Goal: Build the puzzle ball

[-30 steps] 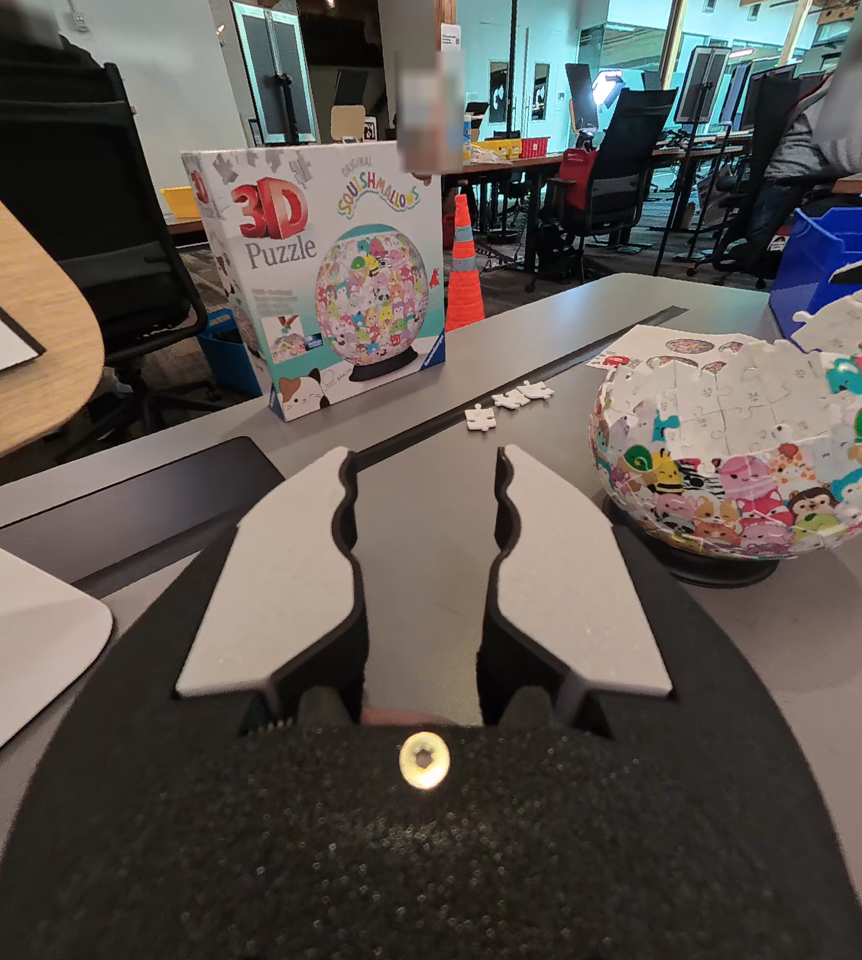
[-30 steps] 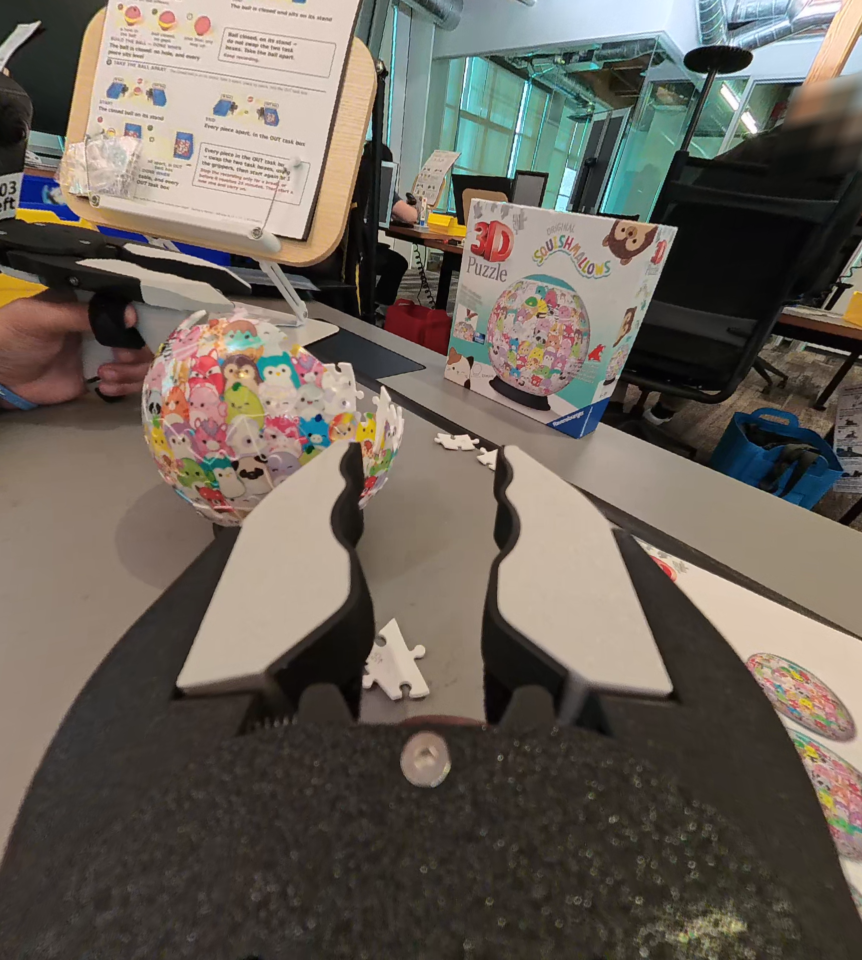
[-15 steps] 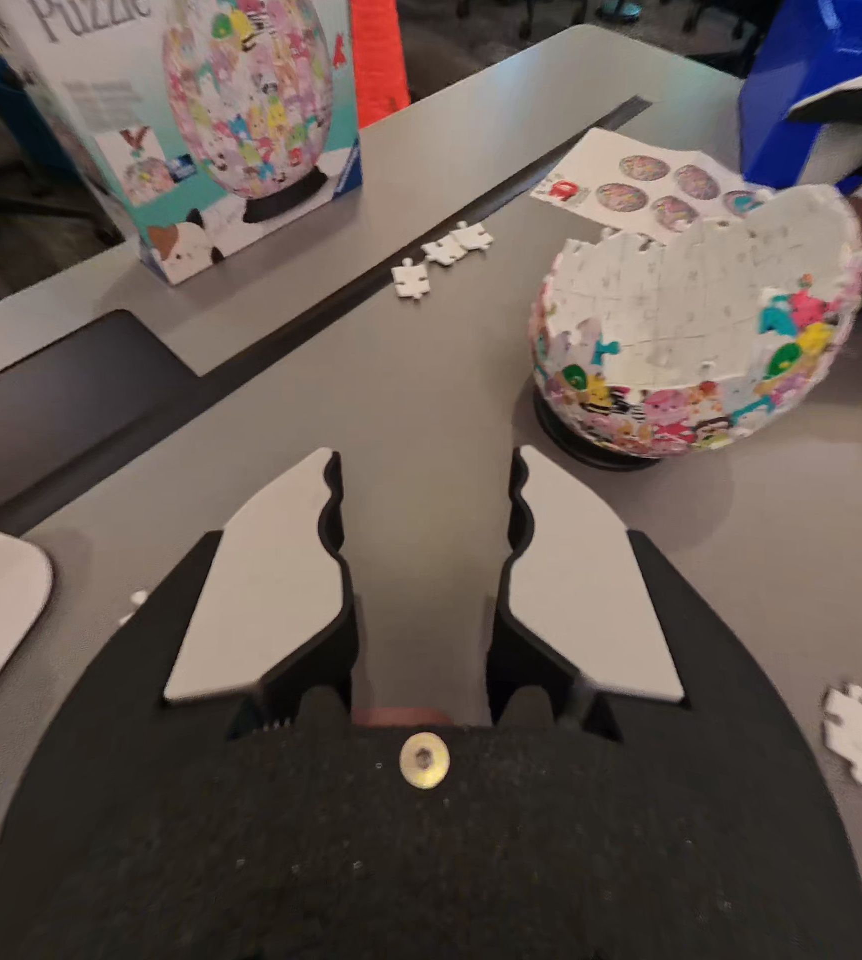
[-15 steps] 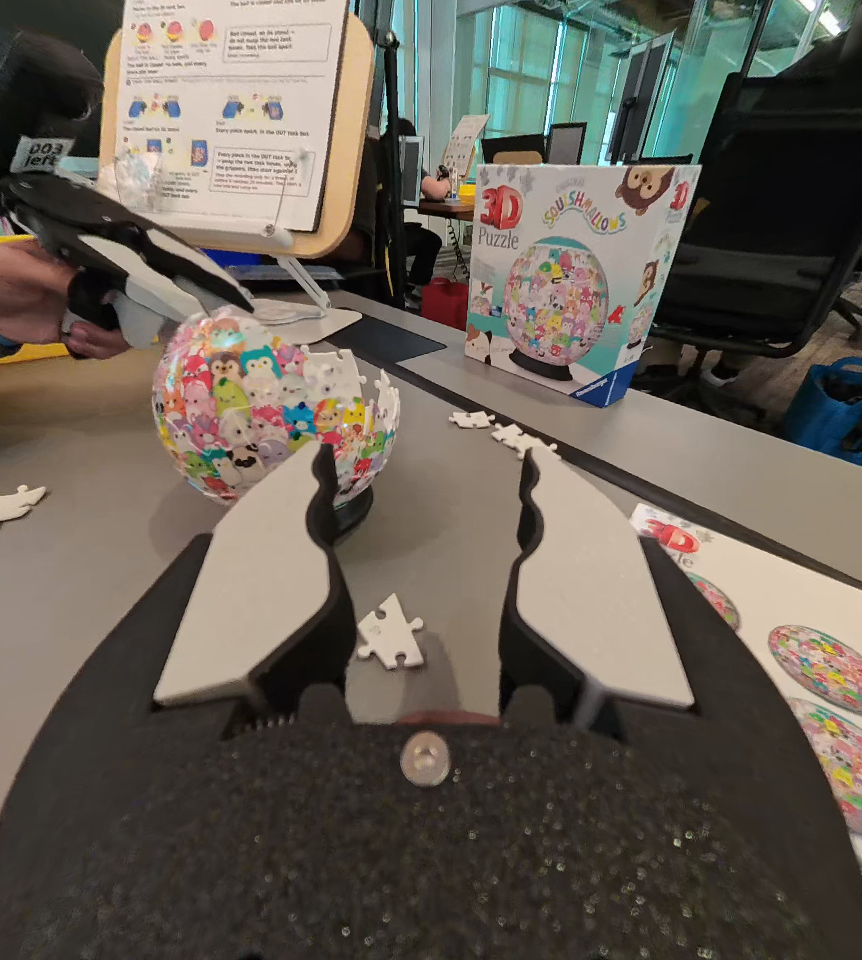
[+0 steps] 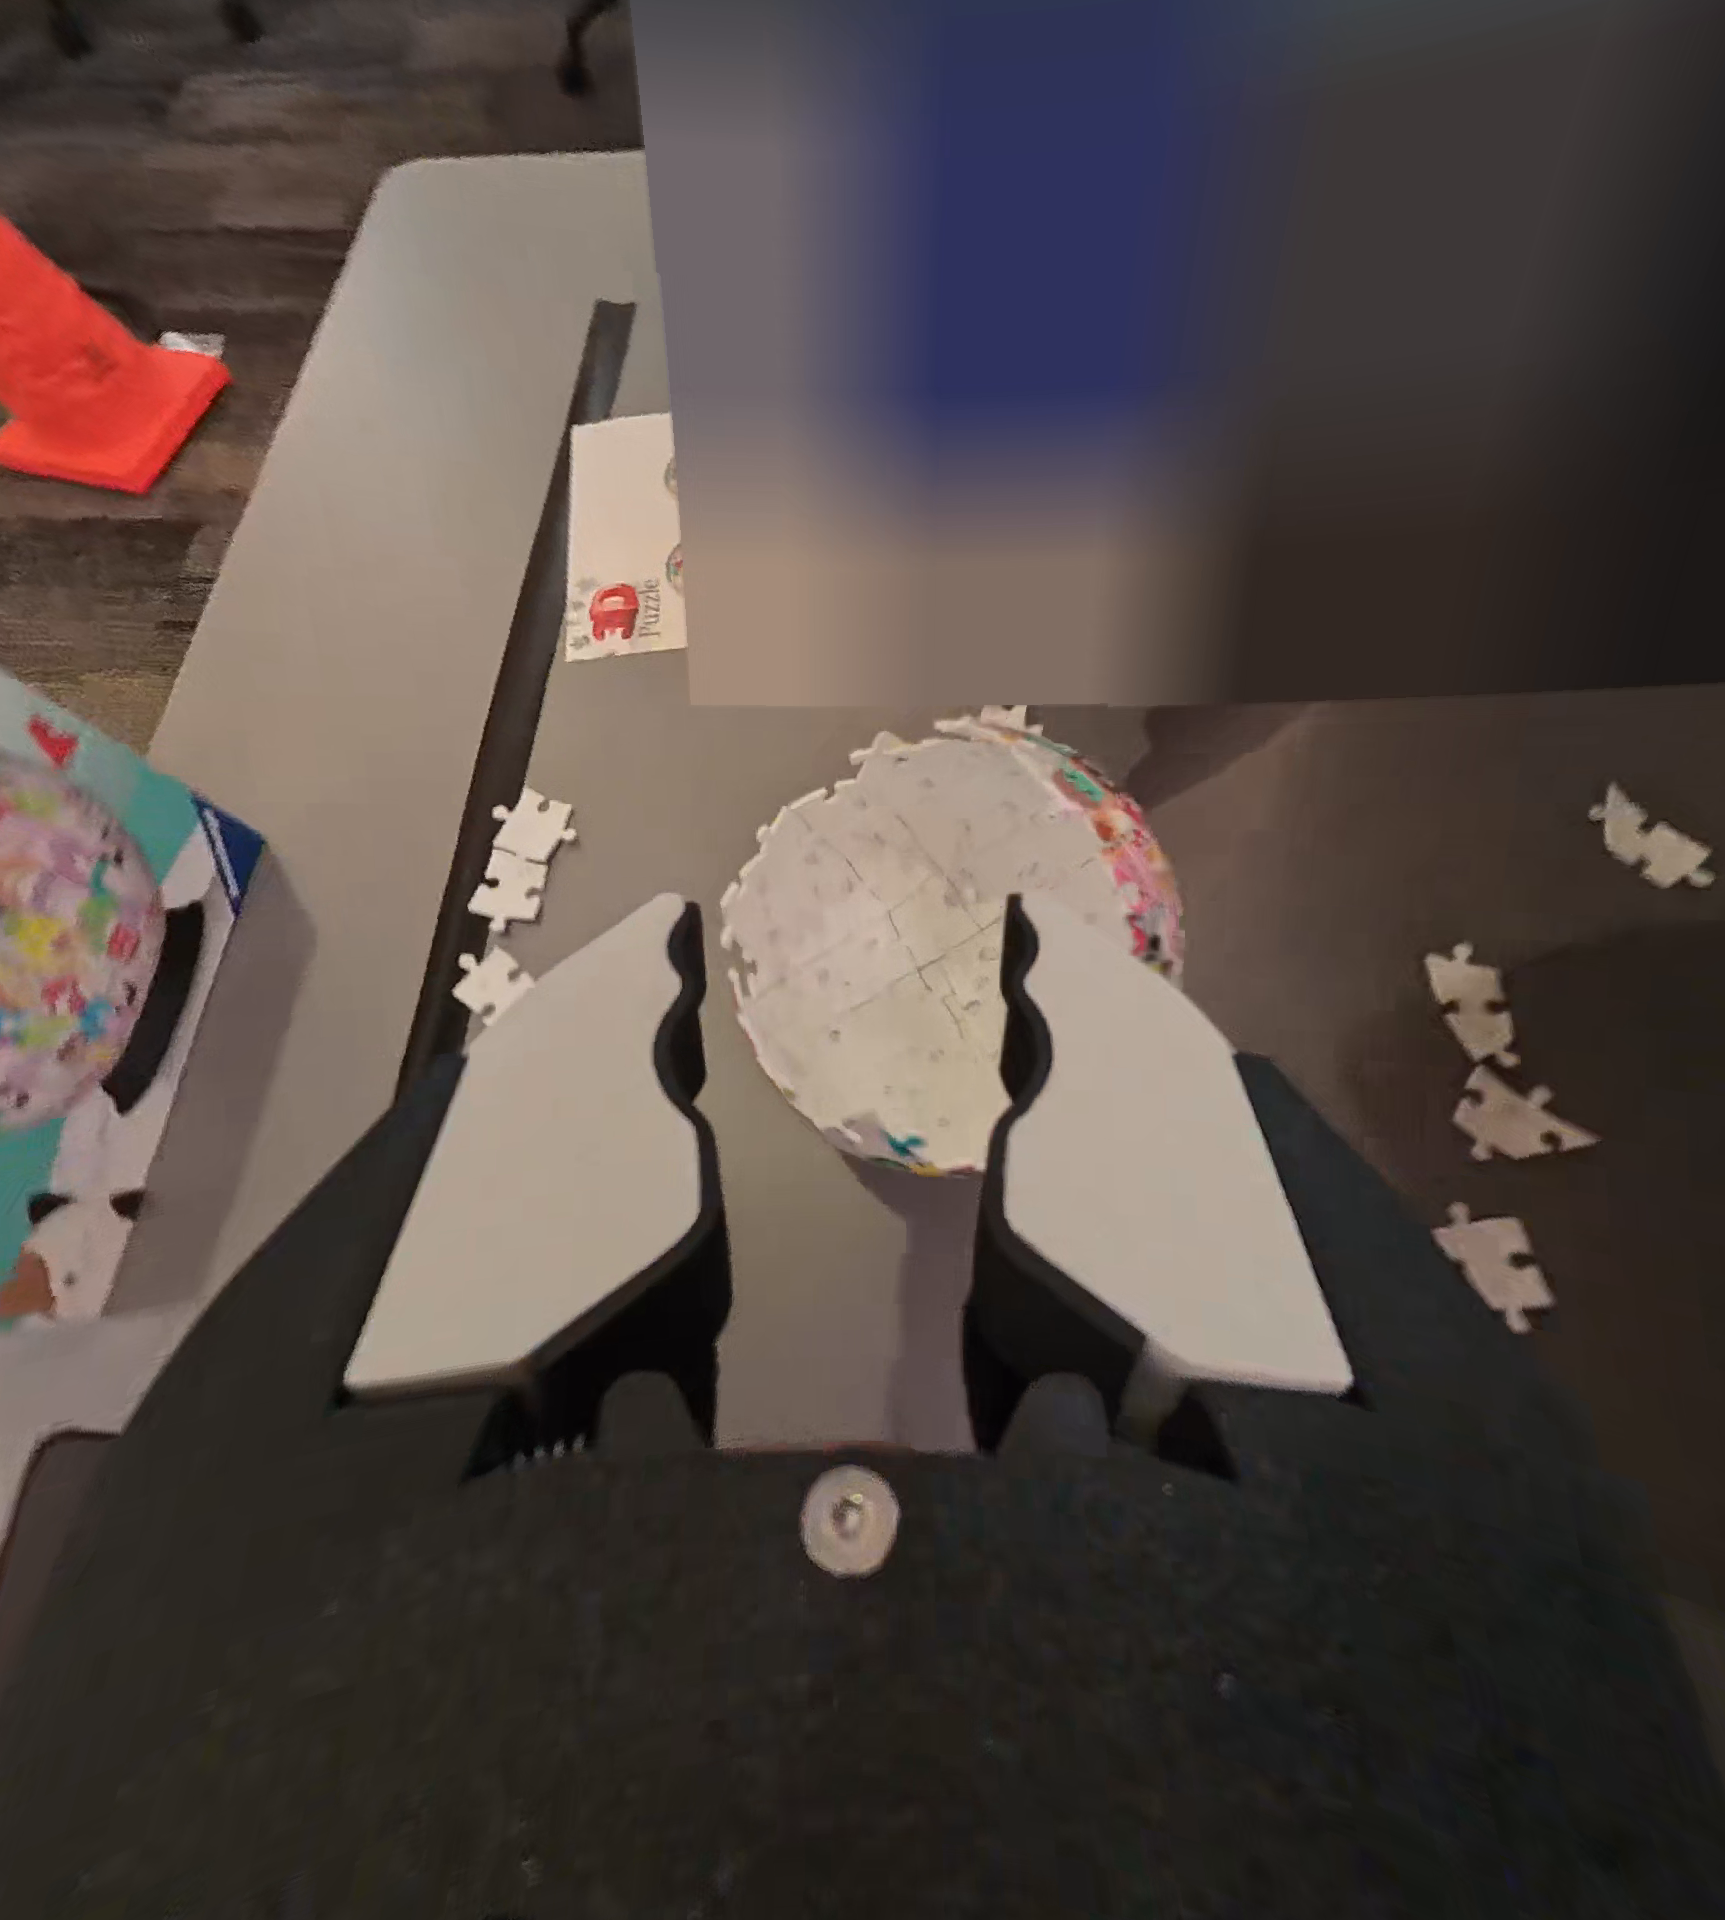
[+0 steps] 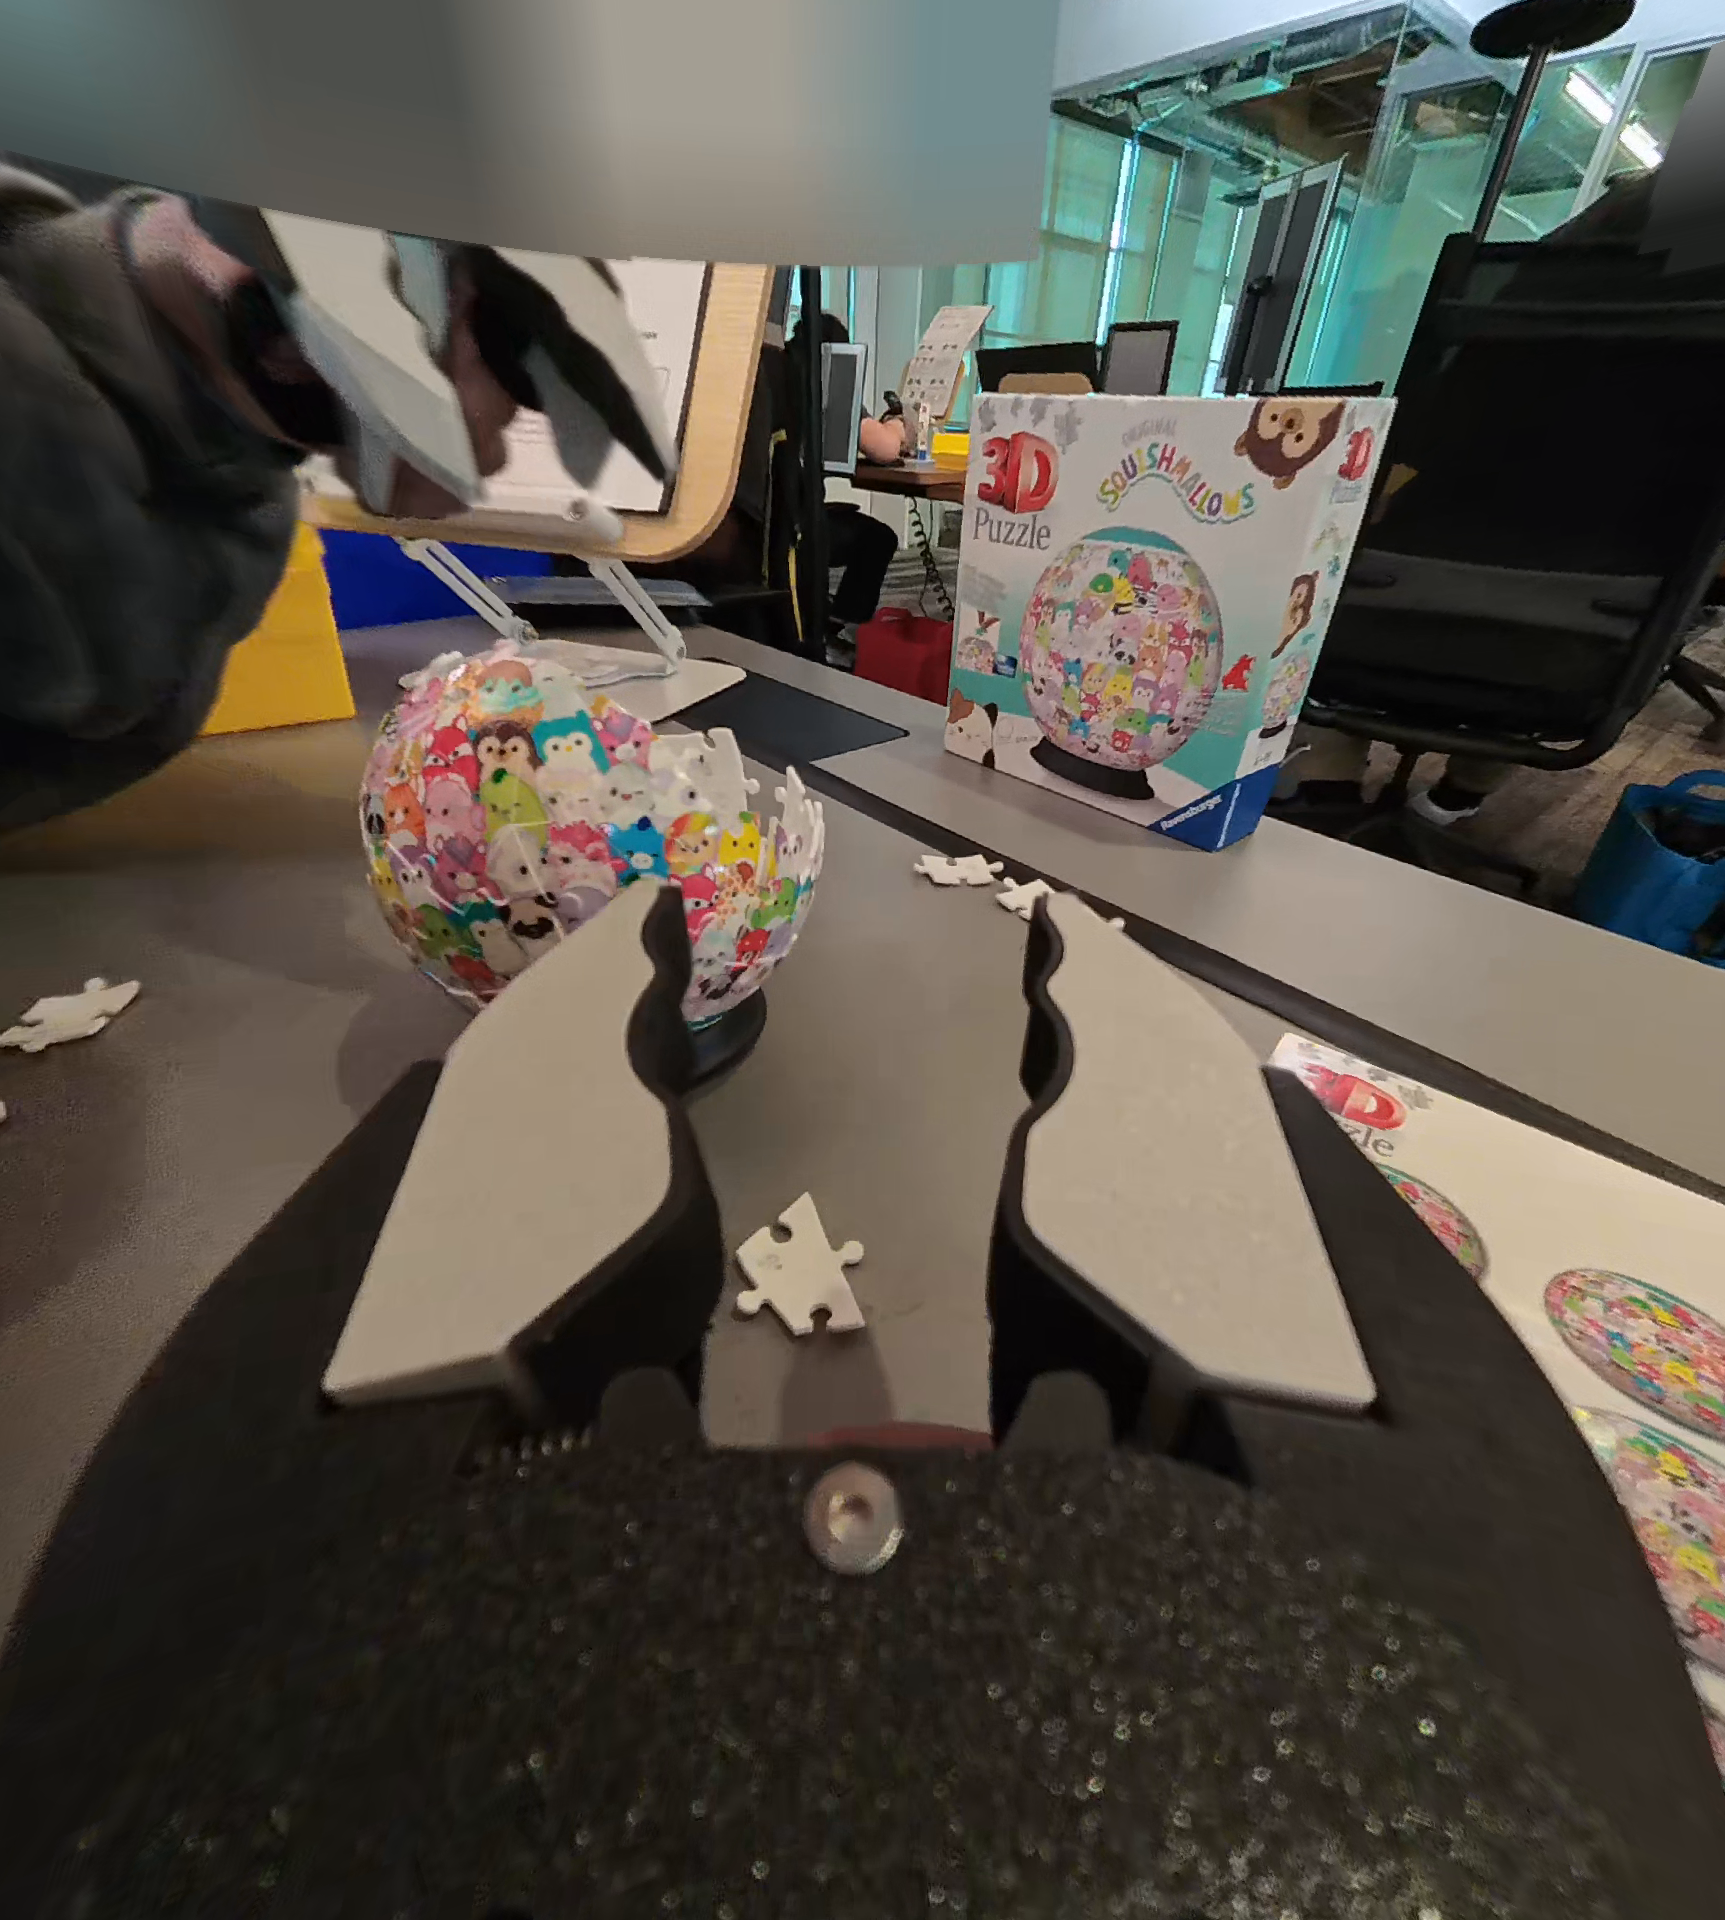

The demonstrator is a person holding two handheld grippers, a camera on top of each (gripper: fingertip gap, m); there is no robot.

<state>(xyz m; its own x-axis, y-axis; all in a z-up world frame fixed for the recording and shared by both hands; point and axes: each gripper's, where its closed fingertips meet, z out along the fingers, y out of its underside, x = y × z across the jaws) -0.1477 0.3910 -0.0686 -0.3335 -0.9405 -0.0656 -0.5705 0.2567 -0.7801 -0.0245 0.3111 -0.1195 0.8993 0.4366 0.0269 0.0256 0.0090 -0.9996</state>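
The half-built puzzle ball (image 5: 899, 966), white inside and colourful outside, stands on a black stand on the grey table. My left gripper (image 5: 853, 925) is open and empty, held above the ball and looking down into it. In the right wrist view the ball (image 6: 567, 831) stands left of centre, and the left gripper (image 6: 484, 405) hangs above it. My right gripper (image 6: 842, 925) is open and empty, low over the table. A loose white puzzle piece (image 6: 801, 1268) lies between its fingers (image 6: 546, 1122).
The puzzle box (image 6: 1149, 613) stands on the far table half (image 5: 338, 582). Loose pieces lie by the table's black seam (image 5: 520, 873), right of the ball (image 5: 1492, 1070) and at the left (image 6: 68, 1013). A printed leaflet (image 6: 1616, 1351) lies right. An instruction board (image 6: 629, 457) stands behind the ball. The gap from one gripper's tips to the other's is roughly 15 cm.
My left gripper has risen and tilted down, from beside the ball to above it. My right gripper has opened slightly wider and stayed over the loose piece.
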